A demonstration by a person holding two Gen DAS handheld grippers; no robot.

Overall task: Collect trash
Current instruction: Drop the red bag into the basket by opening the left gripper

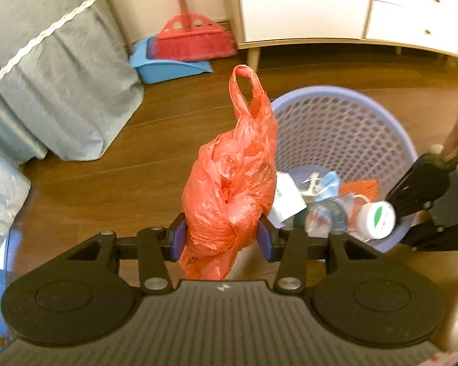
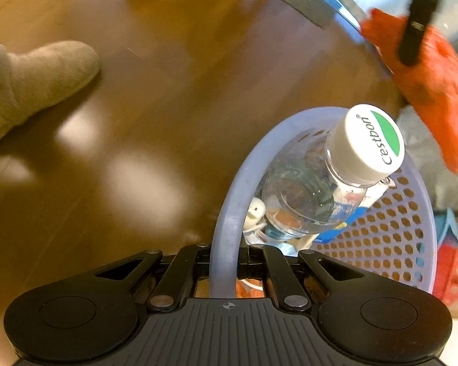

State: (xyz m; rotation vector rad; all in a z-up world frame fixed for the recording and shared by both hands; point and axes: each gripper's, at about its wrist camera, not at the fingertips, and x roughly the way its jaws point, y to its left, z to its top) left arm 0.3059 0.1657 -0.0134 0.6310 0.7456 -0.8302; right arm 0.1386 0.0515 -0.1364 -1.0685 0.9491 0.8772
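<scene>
- The orange plastic bag (image 1: 229,183) is pinched at its crumpled middle between the left gripper (image 1: 223,239) and its blue pads (image 1: 180,239), handle loop standing up toward 12 o'clock, just beside the basket's rim and not yet over the opening.
- The lilac mesh basket (image 1: 345,122) lies at 2 o'clock from the bag; the right gripper (image 2: 224,267) is clamped on its rim, one finger inside and one outside, steadying it.
- Inside the basket, a clear water bottle (image 2: 308,192) with a white-and-green cap leans toward the right gripper, among paper scraps (image 1: 285,201) and wrappers.
- To do this step well, I judge the bag should travel toward 2 o'clock until fully above the opening, then be let go low so it doesn't catch the rim.
- The bottle's cap (image 1: 377,219) stands high near the rim and may deflect the bag; aim for the emptier far side.
- Around: a red broom (image 1: 192,39) in a blue dustpan (image 1: 168,67) at 11 o'clock, grey-blue fabric (image 1: 61,85) at 10, a white cabinet (image 1: 320,3) at 1, and a grey slipper (image 2: 36,76) on the wooden floor (image 2: 168,106). None of them blocks the path.
</scene>
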